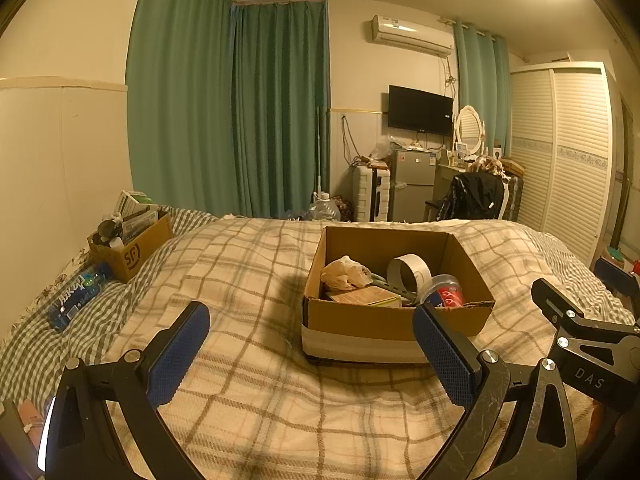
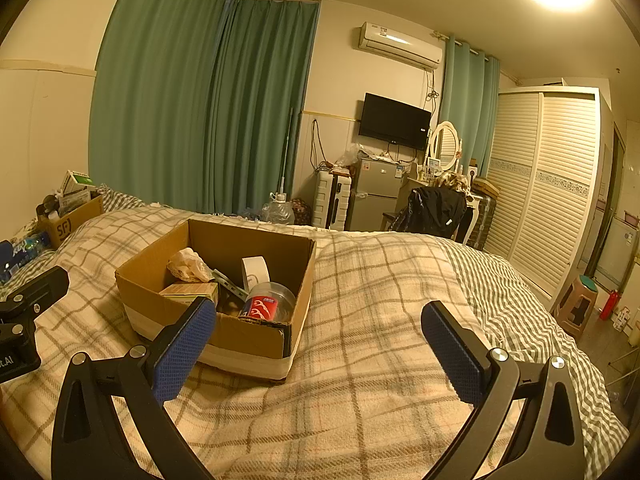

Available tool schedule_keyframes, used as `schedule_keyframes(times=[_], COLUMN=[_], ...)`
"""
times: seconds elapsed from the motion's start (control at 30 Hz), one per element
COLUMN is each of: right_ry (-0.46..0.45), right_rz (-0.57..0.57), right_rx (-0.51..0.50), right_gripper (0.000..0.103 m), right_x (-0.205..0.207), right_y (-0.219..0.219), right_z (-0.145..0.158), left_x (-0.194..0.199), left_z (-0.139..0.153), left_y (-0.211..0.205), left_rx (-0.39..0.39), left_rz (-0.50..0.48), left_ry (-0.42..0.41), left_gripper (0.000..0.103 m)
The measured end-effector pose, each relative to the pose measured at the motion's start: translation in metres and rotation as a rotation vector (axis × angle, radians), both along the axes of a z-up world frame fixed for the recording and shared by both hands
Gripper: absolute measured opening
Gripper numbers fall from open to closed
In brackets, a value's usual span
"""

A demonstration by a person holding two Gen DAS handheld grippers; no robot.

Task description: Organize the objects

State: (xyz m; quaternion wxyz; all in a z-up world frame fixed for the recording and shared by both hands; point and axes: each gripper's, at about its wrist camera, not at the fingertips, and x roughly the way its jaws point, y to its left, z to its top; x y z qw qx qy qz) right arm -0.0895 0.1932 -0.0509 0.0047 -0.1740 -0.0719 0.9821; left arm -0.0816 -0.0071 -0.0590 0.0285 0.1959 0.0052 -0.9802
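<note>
Ahead of the left gripper (image 1: 312,344), the open box (image 1: 396,320) is matt brown corrugated cardboard with a smooth white band around its base. Inside: crumpled paper (image 1: 346,274), a glossy tape roll (image 1: 408,272) and a clear plastic tub (image 1: 446,292). The bedspread (image 1: 248,280) beneath both grippers is soft woven checked cloth. Each gripper's fingers (image 2: 184,348) carry rough blue textured pads on matt black frames.

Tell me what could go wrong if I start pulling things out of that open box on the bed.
The cardboard box sits on a soft plaid blanket, so pressing down may tip or slide it. The clear tub, tape roll and crumpled paper are crowded together; grabbing one could drag another. Both claws, left and right, hang open and close together, so they may collide.
</note>
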Motion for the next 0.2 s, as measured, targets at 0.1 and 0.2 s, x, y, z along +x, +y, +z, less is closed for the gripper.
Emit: schedule_keyframes(times=[0.1, 0.2], right_ry=[-0.001, -0.003], right_rz=[0.000, 0.000], right_rx=[0.000, 0.000], right_gripper=[0.103, 0.103], right_x=[0.0000, -0.0006], right_y=[0.0000, 0.0000], right_z=[0.0000, -0.0007], left_x=[0.0012, 0.0020], left_z=[-0.0003, 0.0000], left_y=[0.0005, 0.0016], left_rx=[-0.004, -0.011], left_rz=[0.000, 0.003], left_ry=[0.008, 0.015], left_gripper=[0.103, 0.103])
